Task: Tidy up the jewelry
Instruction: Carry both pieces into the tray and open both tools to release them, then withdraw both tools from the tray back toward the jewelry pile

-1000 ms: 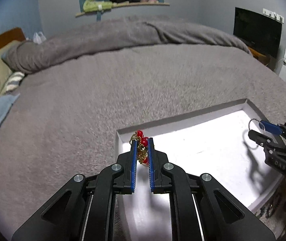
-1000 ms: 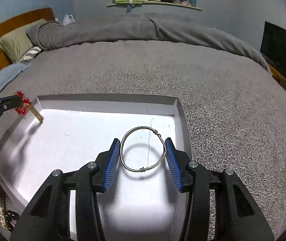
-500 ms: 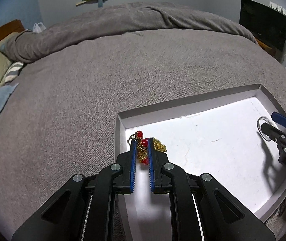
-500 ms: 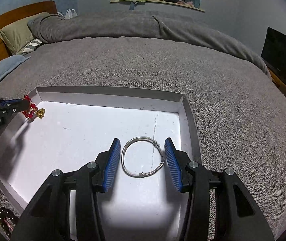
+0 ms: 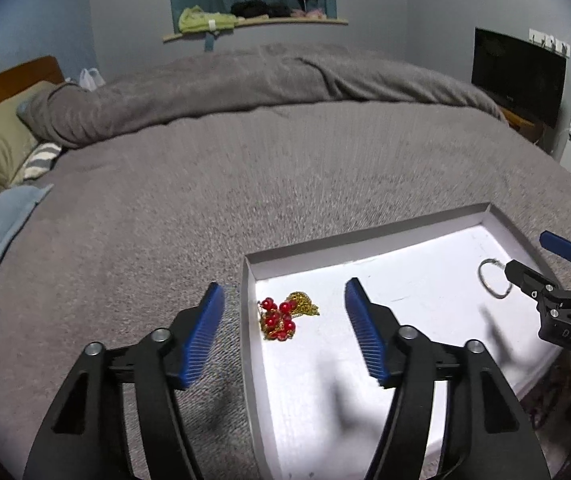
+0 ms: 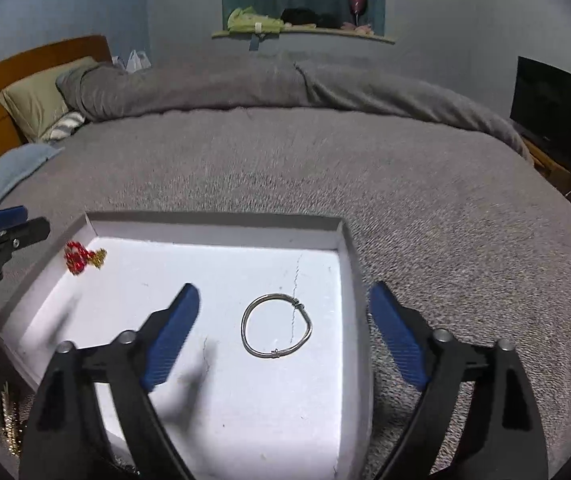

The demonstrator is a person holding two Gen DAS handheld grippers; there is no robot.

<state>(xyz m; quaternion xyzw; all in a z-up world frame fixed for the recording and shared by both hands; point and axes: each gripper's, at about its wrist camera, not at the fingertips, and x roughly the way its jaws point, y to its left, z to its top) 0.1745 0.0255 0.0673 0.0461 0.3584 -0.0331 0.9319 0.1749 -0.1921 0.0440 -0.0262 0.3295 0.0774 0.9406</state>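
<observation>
Bed (image 5: 213, 184): a grey cover lay under everything.
Tray (image 6: 221, 227): white, shallow, resting on the cover.
Right gripper (image 6: 285, 332): jaws were opening, the silver bangle (image 6: 276, 327) lying free between them on the tray floor (near its right wall).
Left gripper (image 5: 283, 320): jaws were opening, holding nothing; the red-bead gold chain (image 5: 283, 317) lay heaped in the tray's left corner.
Handling: bangle likely stiff, light, slippery, best pinched across its rim; chain limp, tangle-prone, best taken at the bead cluster.

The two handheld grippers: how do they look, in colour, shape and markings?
Both the left gripper and the right gripper have black angular frames with triangular cut-outs and silver round bolt heads. Their fingers carry blue ribbed pads. White letters "DAS" mark the right gripper's side.
</observation>
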